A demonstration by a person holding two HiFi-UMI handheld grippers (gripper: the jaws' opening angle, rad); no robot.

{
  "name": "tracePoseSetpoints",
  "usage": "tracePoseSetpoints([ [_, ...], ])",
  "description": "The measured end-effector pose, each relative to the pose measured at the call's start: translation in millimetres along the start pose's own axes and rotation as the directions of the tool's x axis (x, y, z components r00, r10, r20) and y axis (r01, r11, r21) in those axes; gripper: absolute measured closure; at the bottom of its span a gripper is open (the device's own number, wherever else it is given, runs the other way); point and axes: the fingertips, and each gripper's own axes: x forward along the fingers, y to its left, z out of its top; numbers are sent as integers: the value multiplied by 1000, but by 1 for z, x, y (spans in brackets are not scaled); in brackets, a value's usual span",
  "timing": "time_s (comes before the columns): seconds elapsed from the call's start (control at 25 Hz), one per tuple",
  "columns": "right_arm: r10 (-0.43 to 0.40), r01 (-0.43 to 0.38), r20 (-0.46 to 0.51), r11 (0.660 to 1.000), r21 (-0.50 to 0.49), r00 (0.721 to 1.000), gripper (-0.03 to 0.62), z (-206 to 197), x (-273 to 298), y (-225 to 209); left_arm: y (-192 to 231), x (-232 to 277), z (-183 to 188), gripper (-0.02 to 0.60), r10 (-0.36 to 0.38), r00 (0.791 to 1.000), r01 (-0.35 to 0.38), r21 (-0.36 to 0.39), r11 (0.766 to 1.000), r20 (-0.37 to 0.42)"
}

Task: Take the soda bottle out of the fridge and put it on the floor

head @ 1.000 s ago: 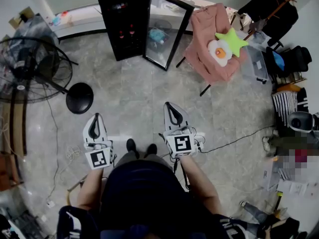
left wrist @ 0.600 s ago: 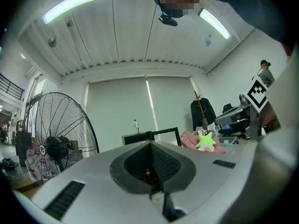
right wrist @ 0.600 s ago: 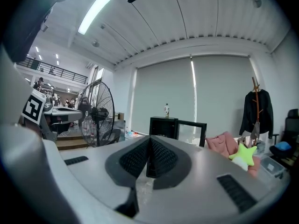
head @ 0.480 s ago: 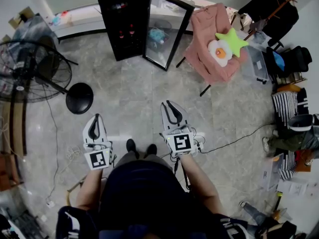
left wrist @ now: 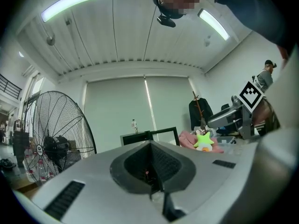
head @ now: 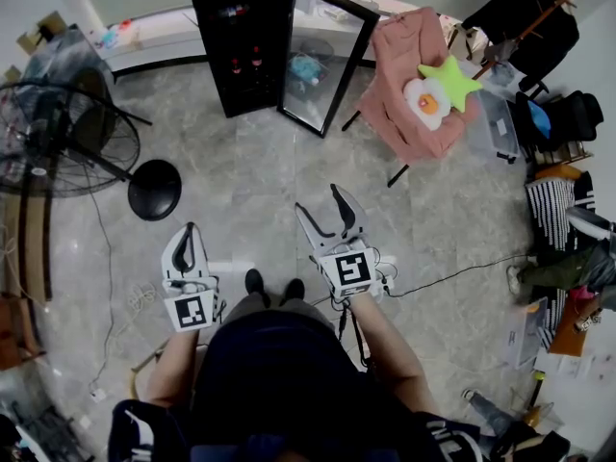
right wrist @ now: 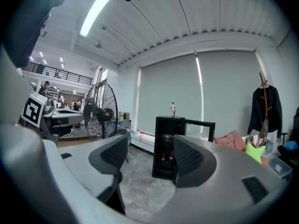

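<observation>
Black fridge; grey marbled floor; pink cloth; green star toy; black fan.

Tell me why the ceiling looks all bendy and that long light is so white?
Left gripper view: the wide lens bows the ceiling into a curve, and the light strip glares pure white. Right gripper view: same bending, corners go dark, yet the fridge stays sharp. Head view: soft, even light on the floor.

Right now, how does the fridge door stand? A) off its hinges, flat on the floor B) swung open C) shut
B: the glass door stands swung out from the black fridge, leaving the soda bottles on its shelf exposed.
</observation>
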Motion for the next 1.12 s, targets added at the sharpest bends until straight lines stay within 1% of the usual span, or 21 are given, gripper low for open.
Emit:
tracePoseSetpoints([
  [0.32,-6,6,-3,999,-32,1000,270,8,39,20,17,10,-6,558,-71,997,71,-14,997,7],
  [0.48,-18,18,-6,999,-39,1000,272,7,69,25,31,30,-12,558,-125,992,125,-8,992,9],
  [0.64,-14,13,-12,999,-45,1000,272,5,97,19,39,53,-19,558,-137,991,137,-23,990,-5],
  [0.76,-2,1,-19,999,-47,1000,272,3,121,5,38,76,-24,558,-138,990,138,-30,990,-10],
  [0.88,21,-22,-19,998,-55,1000,272,-3,145,-15,33,102,-29,558,-120,993,120,-27,992,-7],
  [1.0,61,-62,-20,997,-45,998,272,-9,180,-39,31,142,-34,558,-91,996,91,-23,996,-17],
  [1.12,112,-113,-23,993,-40,993,272,-12,218,-67,30,190,-36,558,-43,999,42,-17,999,-28],
])
